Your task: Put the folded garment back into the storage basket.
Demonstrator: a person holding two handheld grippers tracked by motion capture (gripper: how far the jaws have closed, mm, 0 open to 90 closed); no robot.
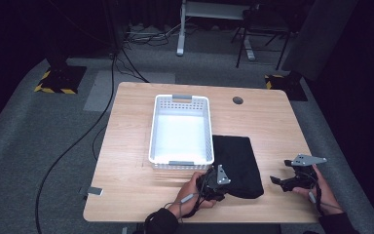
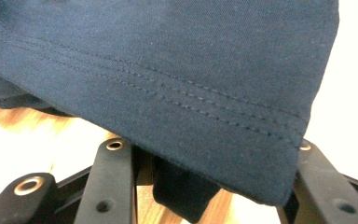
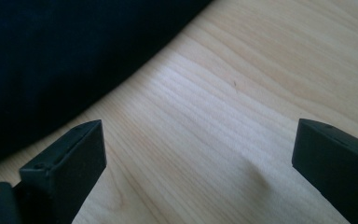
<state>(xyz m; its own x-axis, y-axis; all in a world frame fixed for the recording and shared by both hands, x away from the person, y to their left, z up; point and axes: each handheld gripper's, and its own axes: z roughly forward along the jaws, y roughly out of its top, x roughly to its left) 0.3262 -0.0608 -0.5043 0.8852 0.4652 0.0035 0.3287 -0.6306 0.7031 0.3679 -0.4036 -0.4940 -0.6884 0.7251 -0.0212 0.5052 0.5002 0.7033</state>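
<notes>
Handling a dark folded garment

Cataloguing the dark garment [image 1: 237, 163]: soft, light, limp cloth lying on the surface [image 1: 126, 146] just right of the white basket [image 1: 181, 129]. We hold its stitched hem [image 2: 205, 100] in the left gripper [image 1: 213, 187], a sound edge to grip. The right gripper [image 1: 285, 181] hangs open beside it, empty.
</notes>
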